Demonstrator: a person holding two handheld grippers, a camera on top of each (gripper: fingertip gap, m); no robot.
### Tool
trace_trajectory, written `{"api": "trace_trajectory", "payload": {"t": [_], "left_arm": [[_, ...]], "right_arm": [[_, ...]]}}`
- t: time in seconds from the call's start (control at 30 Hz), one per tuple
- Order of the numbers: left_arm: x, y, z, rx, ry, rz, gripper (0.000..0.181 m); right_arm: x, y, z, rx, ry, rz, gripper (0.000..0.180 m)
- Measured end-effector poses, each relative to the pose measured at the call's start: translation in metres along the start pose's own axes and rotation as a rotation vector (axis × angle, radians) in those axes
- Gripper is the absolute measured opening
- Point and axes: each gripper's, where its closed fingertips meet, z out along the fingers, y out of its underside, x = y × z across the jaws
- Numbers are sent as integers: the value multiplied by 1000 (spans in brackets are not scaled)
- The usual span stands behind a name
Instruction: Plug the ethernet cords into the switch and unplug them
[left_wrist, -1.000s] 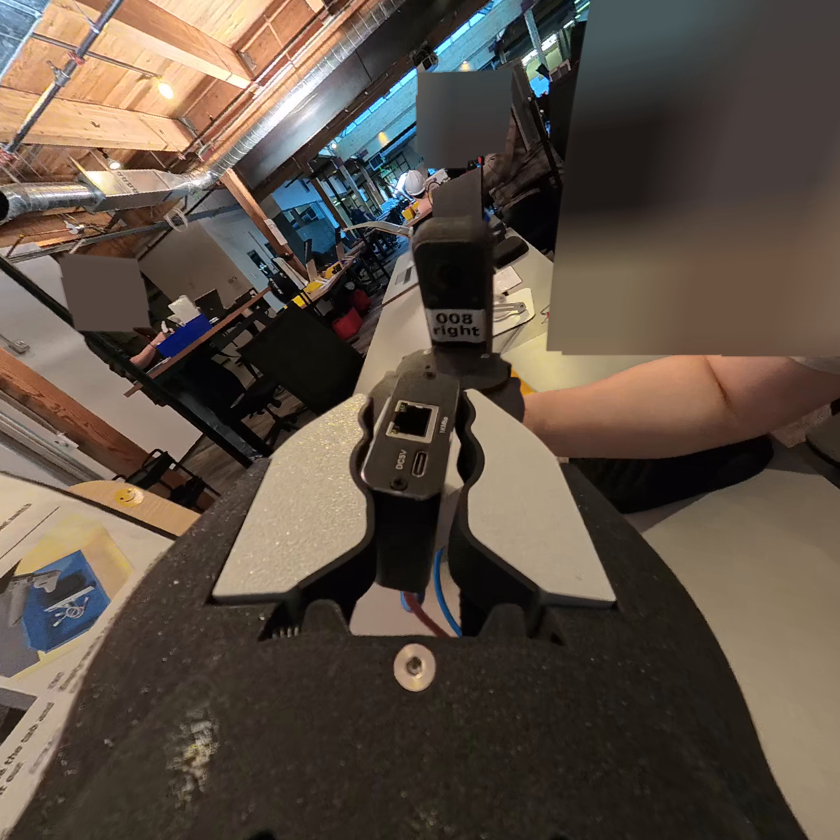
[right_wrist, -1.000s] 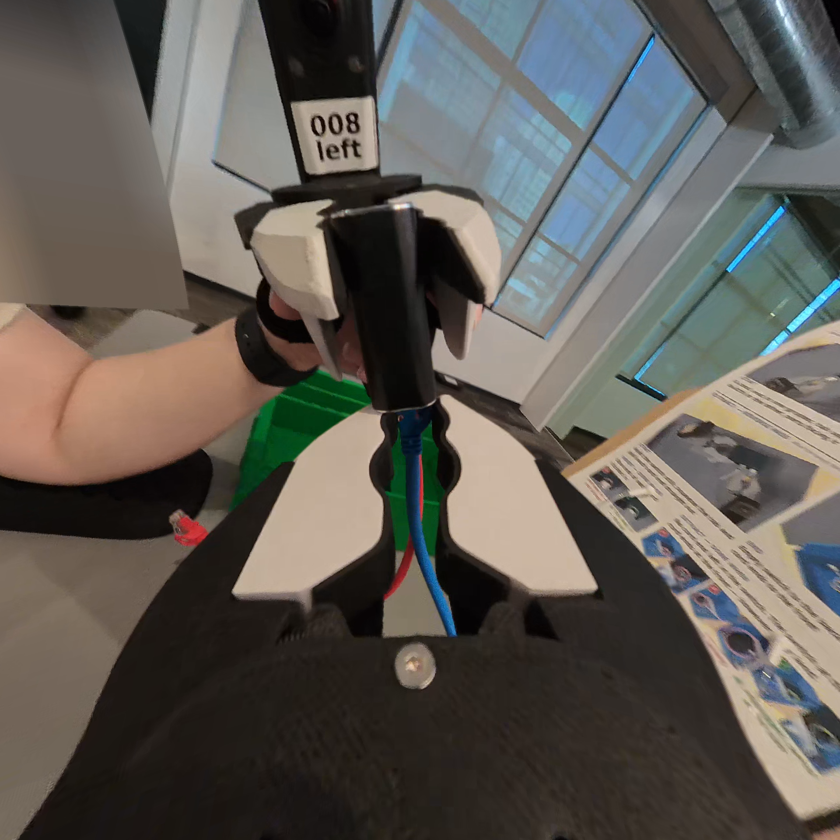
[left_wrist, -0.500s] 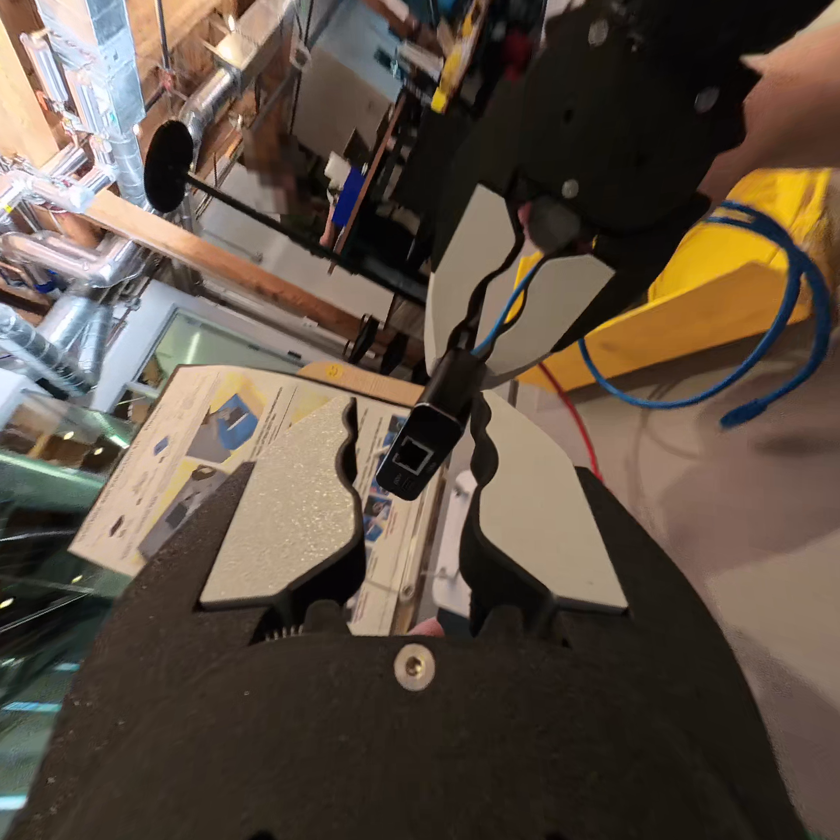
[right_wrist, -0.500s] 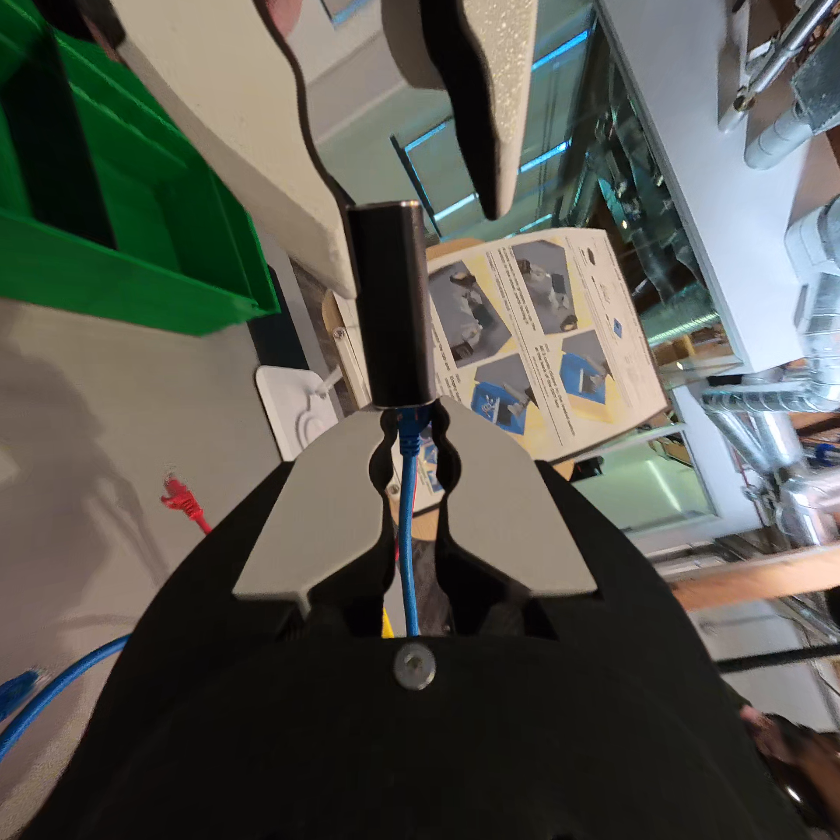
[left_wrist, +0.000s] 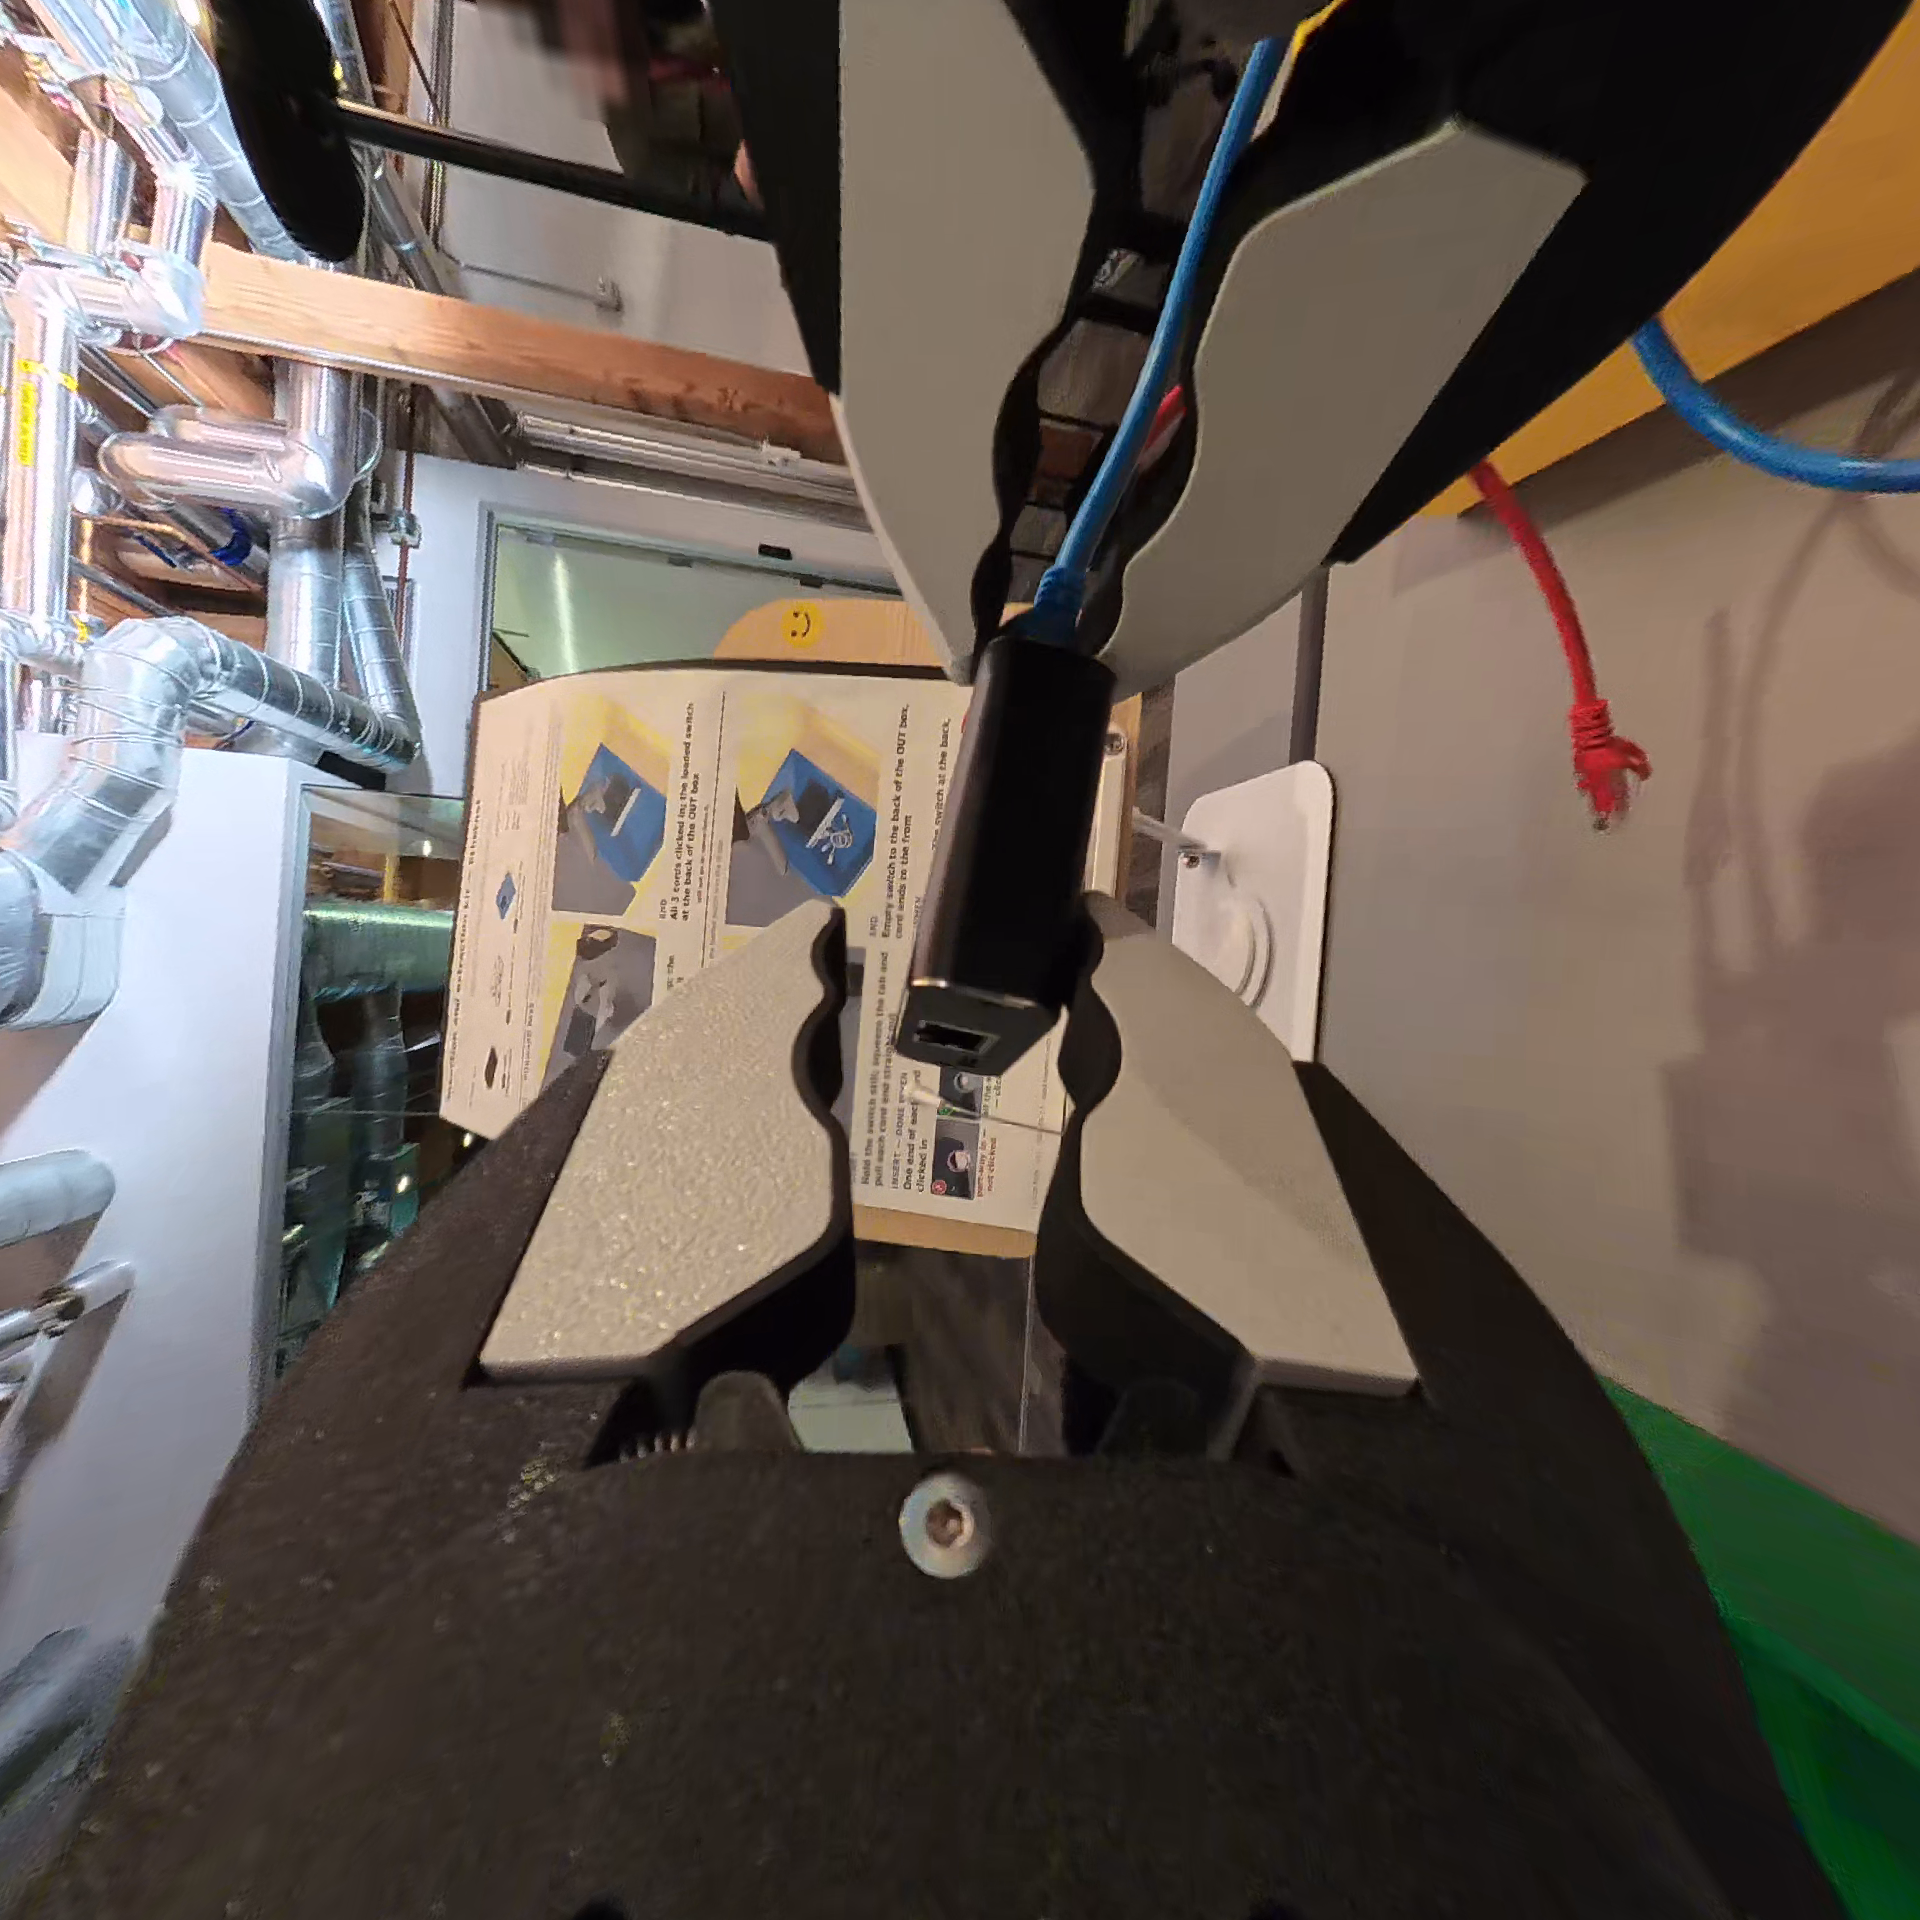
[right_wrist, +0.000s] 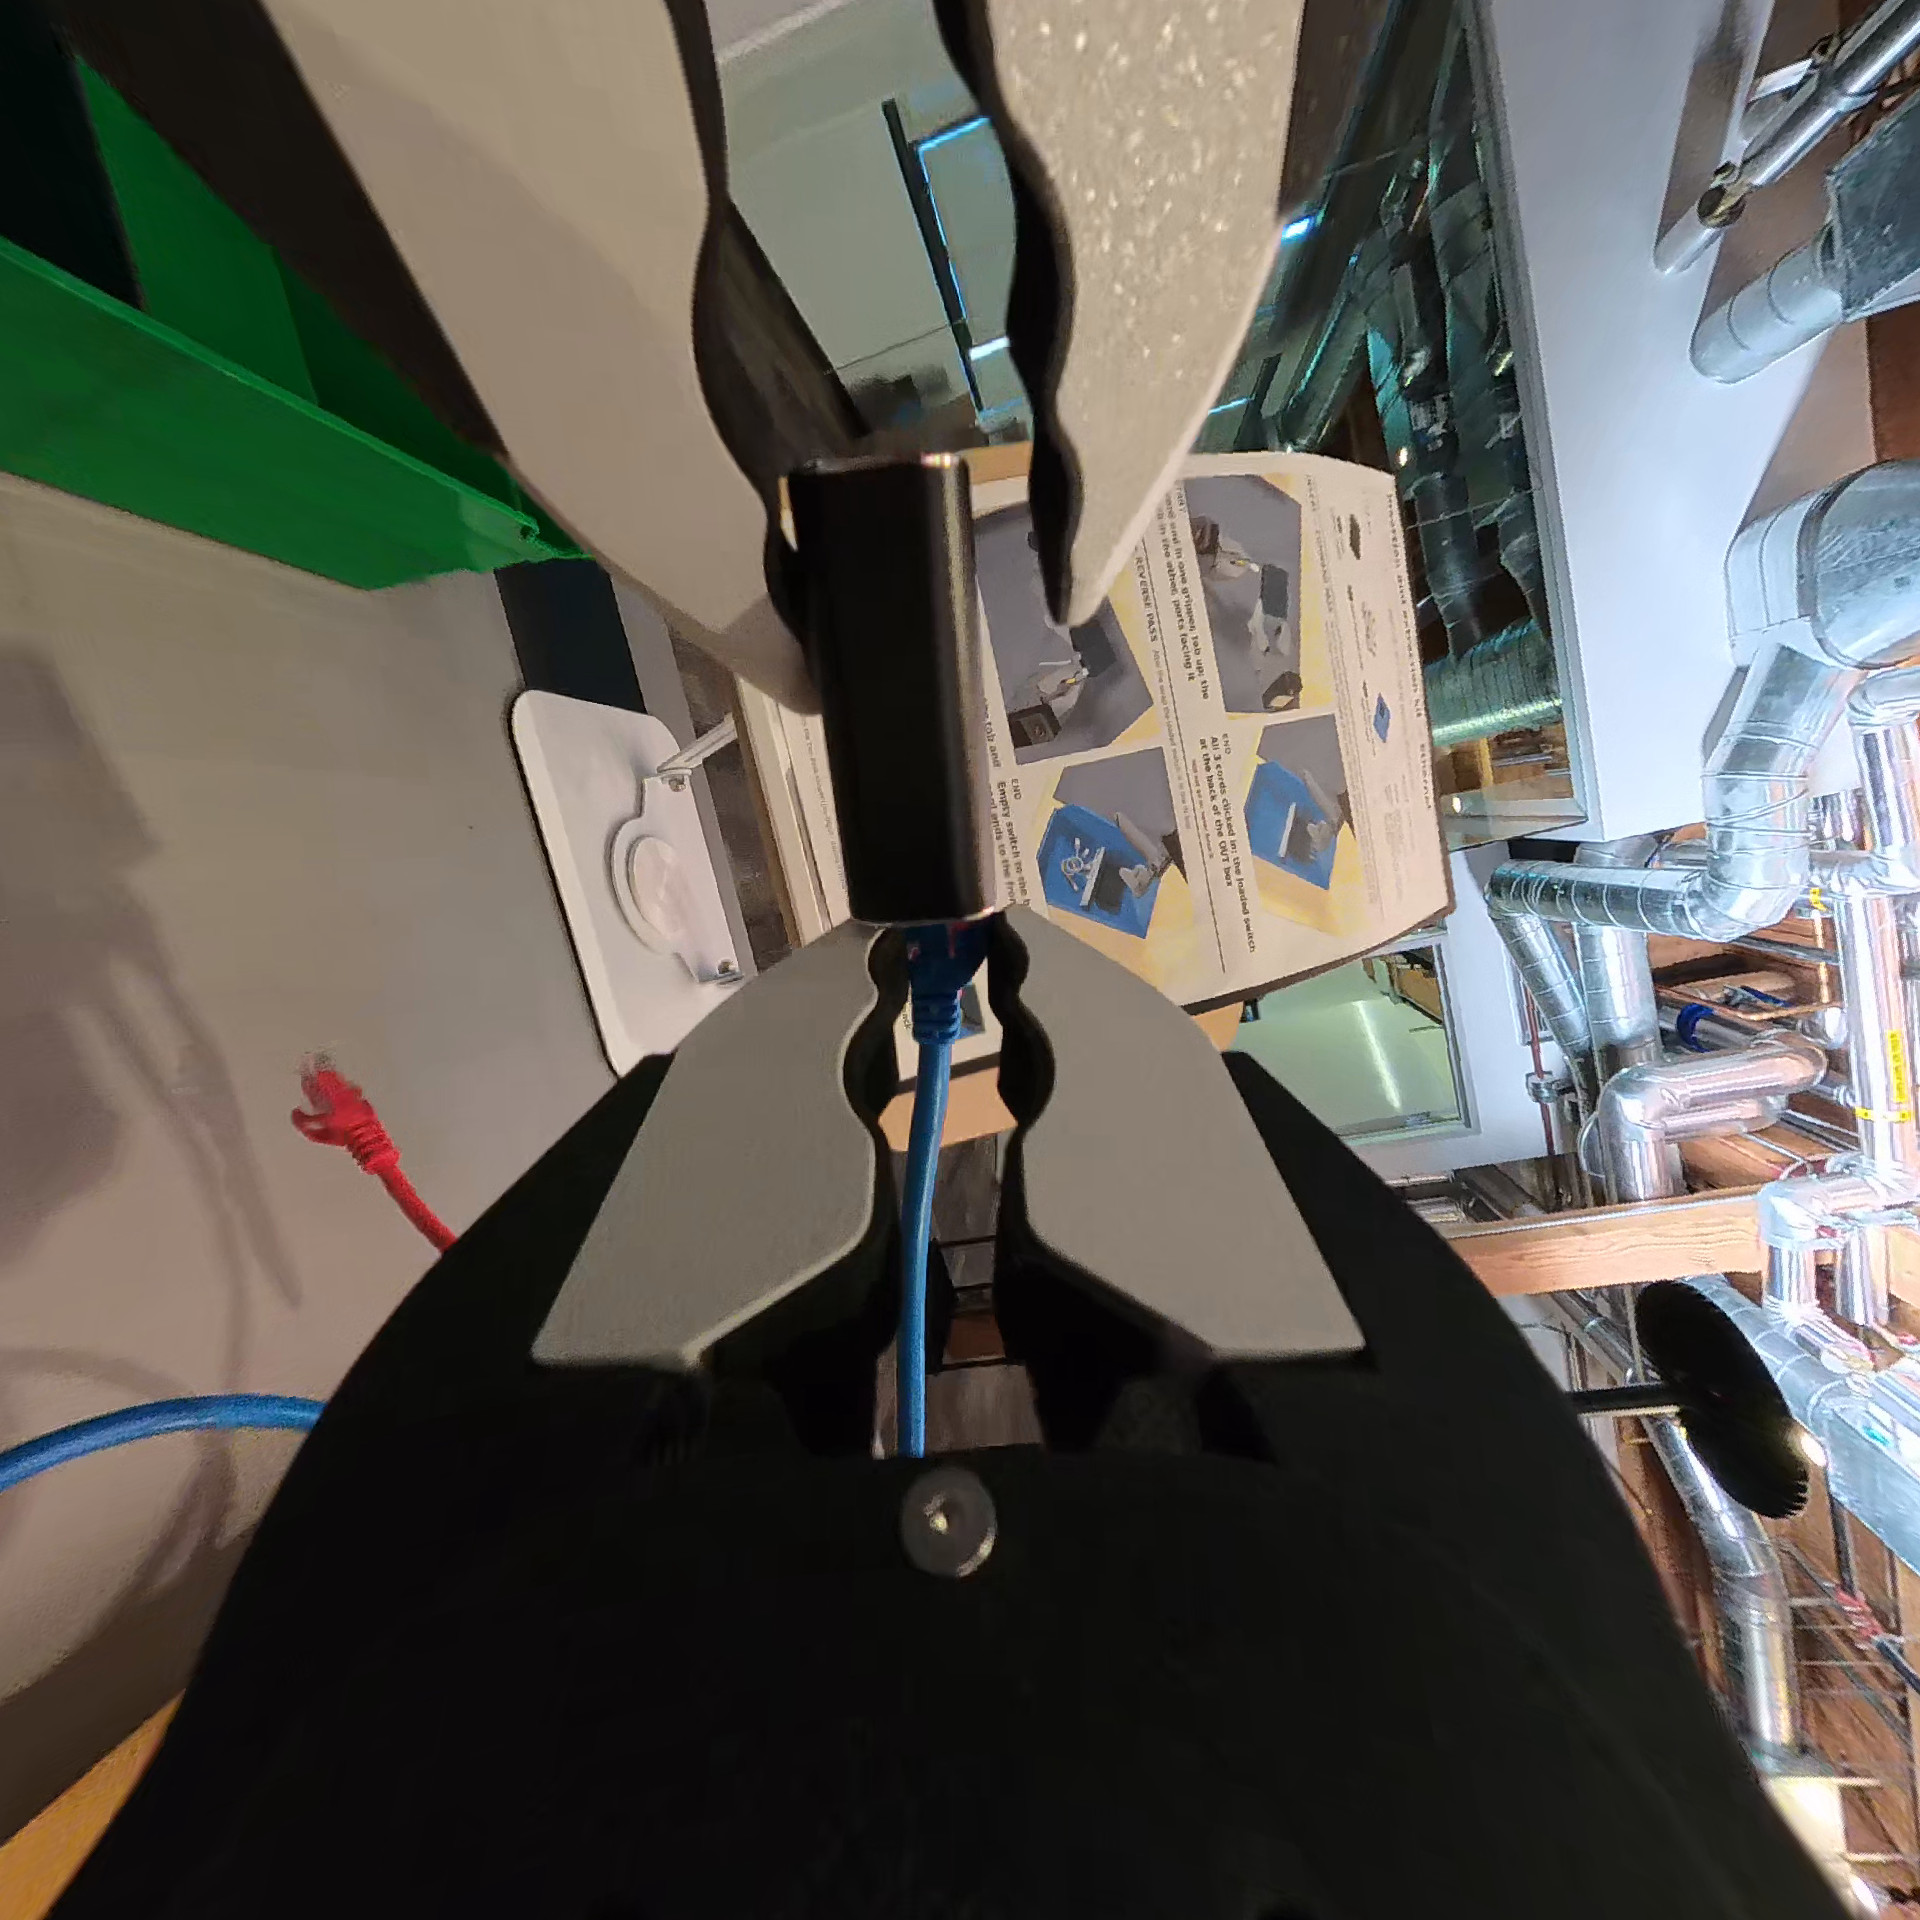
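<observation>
Grey tabletop (left_wrist: 1558, 935) fills the right of the left wrist view, with silver ducts (left_wrist: 156, 675) and wooden beams off to the far left. Moving right, a printed sheet (left_wrist: 644, 831) stands behind the left gripper (left_wrist: 956, 997), whose jaws are spread around the near end of the black switch (left_wrist: 1013, 831). Its right finger (left_wrist: 1195, 1122) seems to touch the switch, though I can't be sure; the left finger stands clear. The switch's port end faces this camera. Farther right, a red cord (left_wrist: 1579, 707) lies loose on the table, and a green bin (left_wrist: 1818, 1610) sits at the lower right corner.

In the right wrist view, that bin (right_wrist: 208, 416) is at the upper left and the red cord (right_wrist: 353, 1122) below it. At centre, the right gripper (right_wrist: 940, 966) pinches the blue cord (right_wrist: 920, 1195) just behind its plug, which sits in the switch (right_wrist: 899, 707). The sheet (right_wrist: 1247, 727) and ducts (right_wrist: 1766, 935) lie to the right.
</observation>
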Motion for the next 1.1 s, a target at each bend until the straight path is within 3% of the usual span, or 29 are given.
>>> {"api": "trace_trajectory", "payload": {"t": [0.47,0.6,0.7,0.87,0.97,1.0,1.03,1.1], "left_arm": [[2,-8,6,21,-2,14,27],[-10,-9,-3,35,-54,5,27],[-15,-11,-8,57,-70,-7,27],[-16,-22,-15,125,-55,-40,27],[-11,-26,-15,143,-29,-45,27],[-9,-26,-13,145,-11,-54,27],[-6,-25,-11,140,10,-64,27],[-7,-20,-4,125,-12,-71,29]], "right_arm": [[5,-4,-6,129,13,5,16],[21,-16,-22,284,40,99,25],[28,-10,-28,297,37,121,38],[24,3,-22,272,61,40,40],[21,8,-16,230,59,22,35],[19,10,-14,212,52,16,11],[16,13,-13,197,29,16,6],[13,20,-8,136,-13,87,6]]}}
